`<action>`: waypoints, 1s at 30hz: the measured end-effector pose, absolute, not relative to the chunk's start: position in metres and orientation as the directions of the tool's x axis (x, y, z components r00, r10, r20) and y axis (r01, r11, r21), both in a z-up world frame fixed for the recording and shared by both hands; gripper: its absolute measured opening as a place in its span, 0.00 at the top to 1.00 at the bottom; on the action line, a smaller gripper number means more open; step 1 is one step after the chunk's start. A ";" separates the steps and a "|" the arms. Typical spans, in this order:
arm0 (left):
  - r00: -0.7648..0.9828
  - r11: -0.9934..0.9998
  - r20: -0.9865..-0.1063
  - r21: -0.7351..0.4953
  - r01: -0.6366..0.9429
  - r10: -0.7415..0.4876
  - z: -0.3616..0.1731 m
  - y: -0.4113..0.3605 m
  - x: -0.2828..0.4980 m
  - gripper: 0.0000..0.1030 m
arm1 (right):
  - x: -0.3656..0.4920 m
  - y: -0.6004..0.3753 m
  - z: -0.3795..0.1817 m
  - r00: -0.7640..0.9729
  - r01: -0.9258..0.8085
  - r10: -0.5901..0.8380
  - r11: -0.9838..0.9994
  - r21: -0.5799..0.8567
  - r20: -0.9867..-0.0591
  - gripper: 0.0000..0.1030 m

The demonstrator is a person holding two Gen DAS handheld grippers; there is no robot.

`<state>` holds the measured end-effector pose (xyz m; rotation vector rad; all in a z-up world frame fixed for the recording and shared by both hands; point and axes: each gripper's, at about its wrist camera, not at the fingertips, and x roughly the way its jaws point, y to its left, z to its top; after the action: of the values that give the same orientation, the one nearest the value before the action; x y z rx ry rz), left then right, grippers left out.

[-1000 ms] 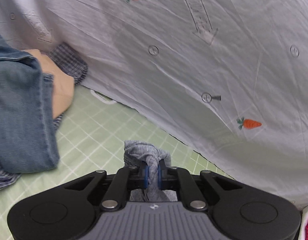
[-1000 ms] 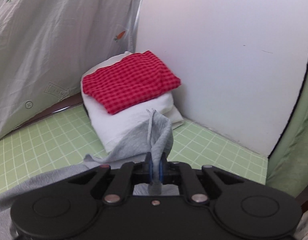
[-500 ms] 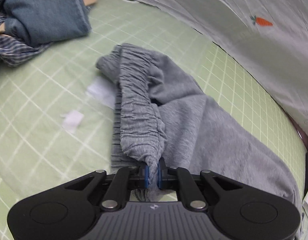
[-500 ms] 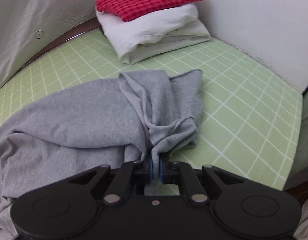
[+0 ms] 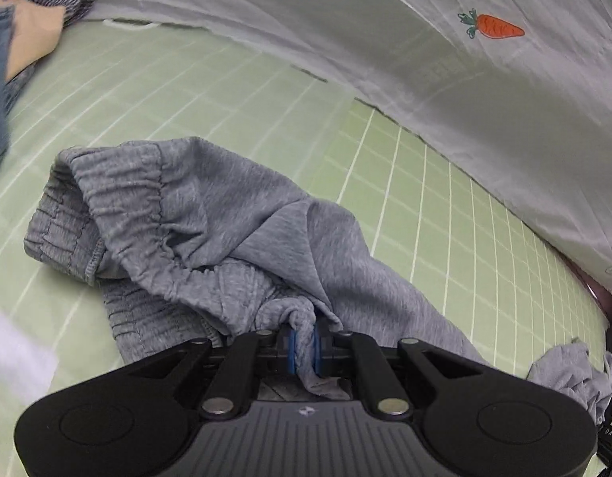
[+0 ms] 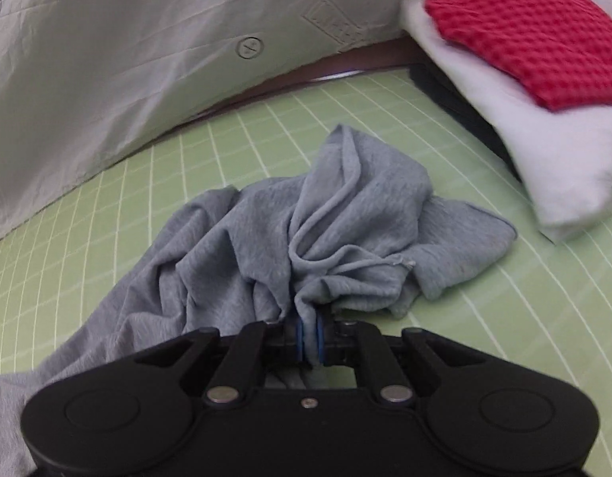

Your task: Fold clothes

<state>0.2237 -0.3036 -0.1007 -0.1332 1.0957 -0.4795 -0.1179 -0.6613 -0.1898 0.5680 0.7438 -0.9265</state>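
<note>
Gripping a bunched fold of the grey pants [image 5: 234,214] near the elastic waistband [image 5: 119,194], the left gripper [image 5: 304,344] had its blue pads [image 5: 292,348] pinched tight on the cloth. That end was likely chosen because the gathered band gives a firm handle and marks one end of the garment. The waistband lay crumpled and partly turned over on the green checked sheet [image 5: 234,91]. A pile of other clothes [image 5: 11,51] sat at the far left edge, well apart from the pants, probably waiting their turn.

The pants ran across the sheet between the two grippers, slack and rumpled in the middle. A pale cloth with a carrot print [image 5: 492,28] hung along the back.

At the right, the right gripper [image 6: 310,336] was likewise clamped on cloth, here at the leg end [image 6: 361,214], which lay heaped and twisted. Holding both ends suggested the aim was to stretch the pants out flat before any fold; judged from the wrinkles, that was not yet achieved. Further right, a folded stack [image 6: 544,91], red checked piece on white, rested near the leg end but not touching it, presumably finished work kept out of the way.
</note>
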 end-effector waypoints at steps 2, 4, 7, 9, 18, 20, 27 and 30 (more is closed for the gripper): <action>0.387 0.886 -0.806 -0.343 0.313 -0.449 -0.103 -0.324 0.247 0.91 | -0.081 -0.681 -0.191 0.403 0.850 -0.509 0.516 0.105 -0.760 0.93; 0.392 0.892 -0.808 -0.343 0.294 -0.440 -0.100 -0.338 0.267 0.91 | -0.050 -0.701 -0.191 0.406 0.842 -0.509 0.532 0.093 -0.759 0.93; 0.423 0.897 -0.796 -0.335 0.288 -0.433 -0.081 -0.340 0.278 0.91 | -0.033 -0.712 -0.178 0.408 0.841 -0.516 0.534 0.089 -0.753 0.93; 0.462 0.898 -0.775 -0.316 0.307 -0.431 -0.061 -0.325 0.270 0.92 | -0.047 -0.702 -0.161 0.414 0.835 -0.571 0.548 0.047 -0.709 0.93; 0.603 0.951 -0.738 -0.274 0.143 -0.304 -0.018 -0.148 0.182 0.92 | -0.240 -0.626 -0.108 0.220 0.930 -0.801 0.344 -0.127 -0.557 0.94; 0.610 0.964 -0.752 -0.253 0.081 -0.249 -0.022 -0.106 0.162 0.92 | -0.291 -0.617 -0.112 0.138 0.958 -0.804 0.257 -0.128 -0.579 0.94; 0.558 0.965 -0.816 -0.244 -0.092 -0.153 -0.054 -0.038 0.108 0.92 | -0.373 -0.601 -0.154 0.057 0.995 -0.699 0.098 -0.016 -0.713 0.93; 0.552 0.964 -0.822 -0.241 -0.110 -0.143 -0.059 -0.034 0.096 0.91 | -0.367 -0.593 -0.152 0.064 0.994 -0.704 0.110 -0.020 -0.708 0.76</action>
<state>0.0956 -0.0344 -0.0586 -0.2789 0.9898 -0.0199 -0.3666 -0.5930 -0.1518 0.5567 0.6534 -1.3866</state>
